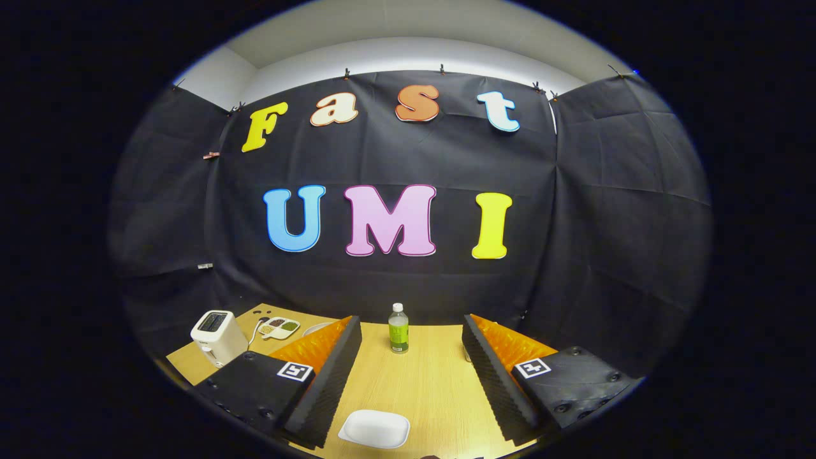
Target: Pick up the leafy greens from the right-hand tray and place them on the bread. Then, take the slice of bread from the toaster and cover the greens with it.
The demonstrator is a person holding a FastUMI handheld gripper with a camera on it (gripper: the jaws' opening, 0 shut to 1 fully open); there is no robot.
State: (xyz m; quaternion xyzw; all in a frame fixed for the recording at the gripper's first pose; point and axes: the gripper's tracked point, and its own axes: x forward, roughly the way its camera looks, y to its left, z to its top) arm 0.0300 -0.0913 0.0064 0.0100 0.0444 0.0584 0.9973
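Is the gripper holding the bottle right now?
No, the gripper is open with nothing between its fingers, and the bottle stands upright on the table beyond them.

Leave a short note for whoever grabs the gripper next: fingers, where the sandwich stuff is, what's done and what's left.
Gripper: fingers wide open, holding nothing, raised above the wooden table.
White dish: on the table between the fingers, close in; whether bread lies on it I cannot tell.
Toaster: beyond the left finger; its slot is dark, a slice can't be made out.
Small tray: beside the toaster, something green and something dark in it.
Bottle: upright, ahead between the fingers.
Done: nothing visible. Left: greens onto the bread, then the toaster slice on top.
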